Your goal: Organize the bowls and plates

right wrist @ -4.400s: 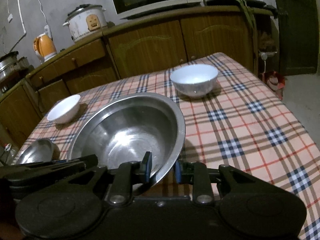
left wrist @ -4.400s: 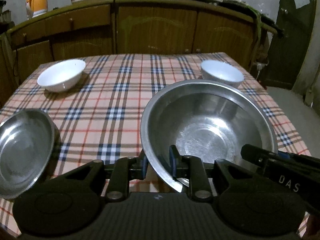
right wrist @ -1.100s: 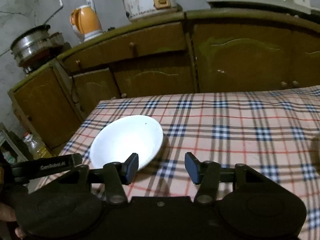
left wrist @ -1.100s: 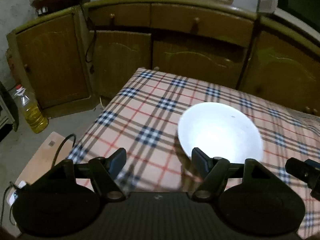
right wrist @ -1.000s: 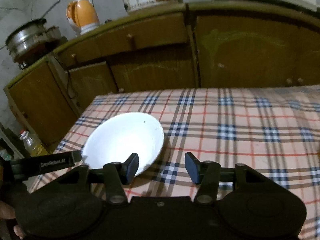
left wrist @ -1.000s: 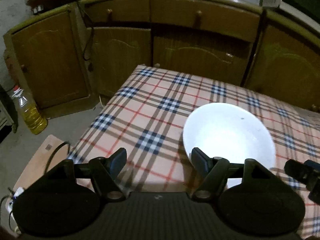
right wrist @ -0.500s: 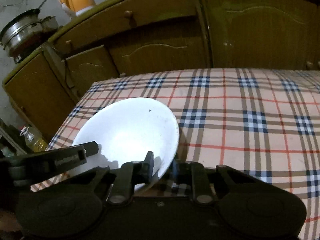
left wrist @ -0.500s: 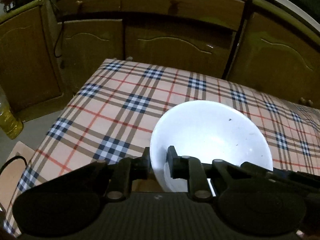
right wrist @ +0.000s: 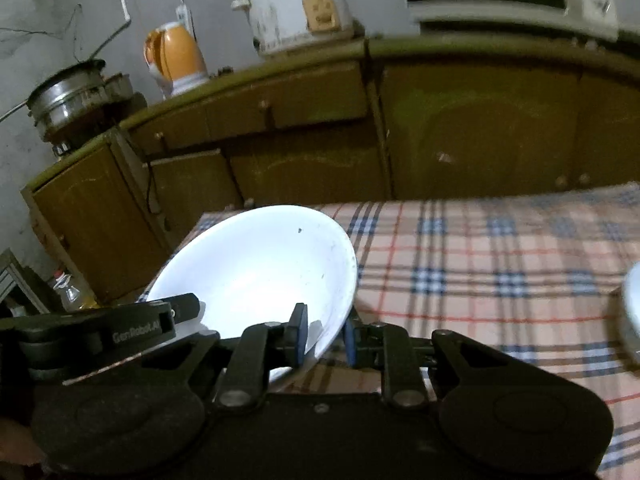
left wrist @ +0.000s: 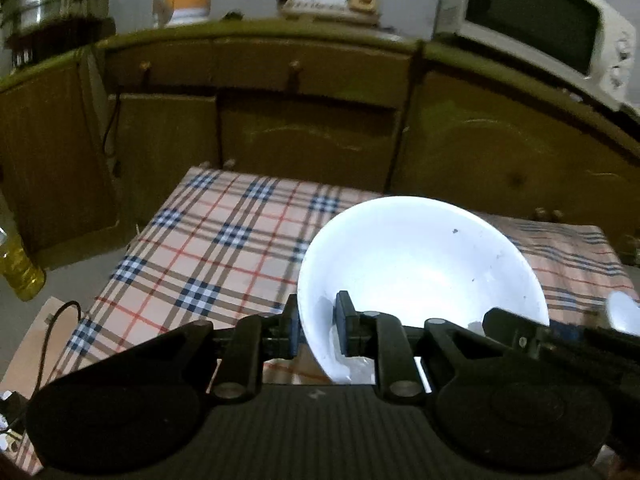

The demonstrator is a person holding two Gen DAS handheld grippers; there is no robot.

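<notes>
A white ceramic bowl [left wrist: 420, 256] is held by both grippers above the checked tablecloth [left wrist: 208, 264]. My left gripper [left wrist: 318, 322] is shut on the bowl's near left rim. My right gripper [right wrist: 324, 334] is shut on the bowl's right rim; the bowl [right wrist: 256, 272] tilts in the right wrist view. The right gripper's body shows at the lower right of the left wrist view [left wrist: 560, 340], and the left gripper's body shows at the left of the right wrist view [right wrist: 100, 328]. A second white bowl [right wrist: 634, 300] sits at the right edge.
Wooden cabinets [left wrist: 304, 136] stand behind the table, with a rice cooker [right wrist: 300, 8], an orange kettle [right wrist: 176, 56], a steel pot [right wrist: 76, 96] and a microwave [left wrist: 544, 28] on top. An oil bottle [left wrist: 16, 264] stands on the floor at left, beside the table's left edge.
Both grippers closed on the white bowl's rim half a second ago. Now the bowl is lifted off the cloth and both views have tilted up and moved right.
</notes>
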